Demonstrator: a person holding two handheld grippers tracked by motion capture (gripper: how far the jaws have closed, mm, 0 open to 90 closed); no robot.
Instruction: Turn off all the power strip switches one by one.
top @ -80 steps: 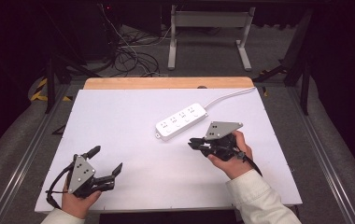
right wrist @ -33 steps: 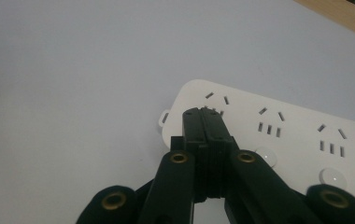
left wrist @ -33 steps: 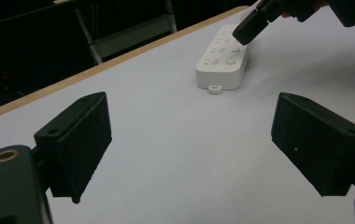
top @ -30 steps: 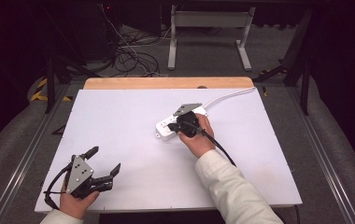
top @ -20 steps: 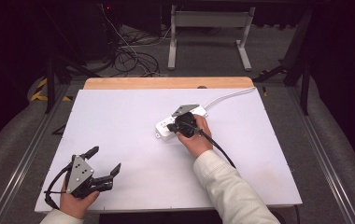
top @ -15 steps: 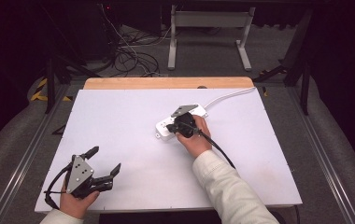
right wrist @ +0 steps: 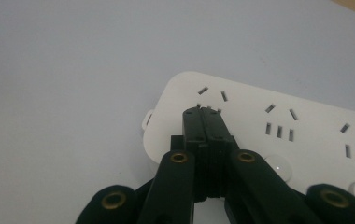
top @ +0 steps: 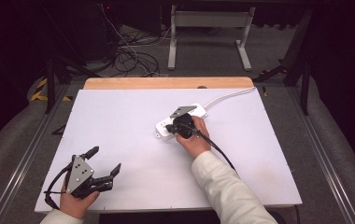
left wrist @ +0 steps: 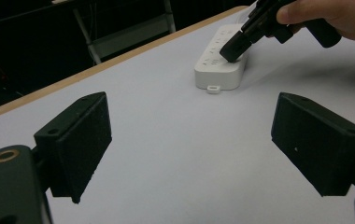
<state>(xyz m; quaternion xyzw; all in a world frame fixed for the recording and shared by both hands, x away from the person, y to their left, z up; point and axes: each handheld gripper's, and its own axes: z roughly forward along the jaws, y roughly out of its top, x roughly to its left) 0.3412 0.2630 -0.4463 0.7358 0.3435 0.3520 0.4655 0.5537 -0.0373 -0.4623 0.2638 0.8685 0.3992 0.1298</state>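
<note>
The flat white surface point(top: 133, 121) with a wooden far edge carries a white plastic power strip point(top: 181, 122) right of its centre, its white cable running off to the far right. The right hand-held gripper point(right wrist: 207, 122) rests its tips on the strip's end socket, jaws pressed together on nothing. The left hand-held gripper point(top: 104, 163) sits near the front left corner, jaws spread wide.

I see a white power strip point(top: 181, 122) lying flat on my white desk point(top: 119, 121), right of centre, its long axis running from about 7 o'clock to 1 o'clock. Its top face shows rows of socket slots and round buttons. A white cord point(top: 227, 95) leaves its far end toward 1 o'clock.
</note>
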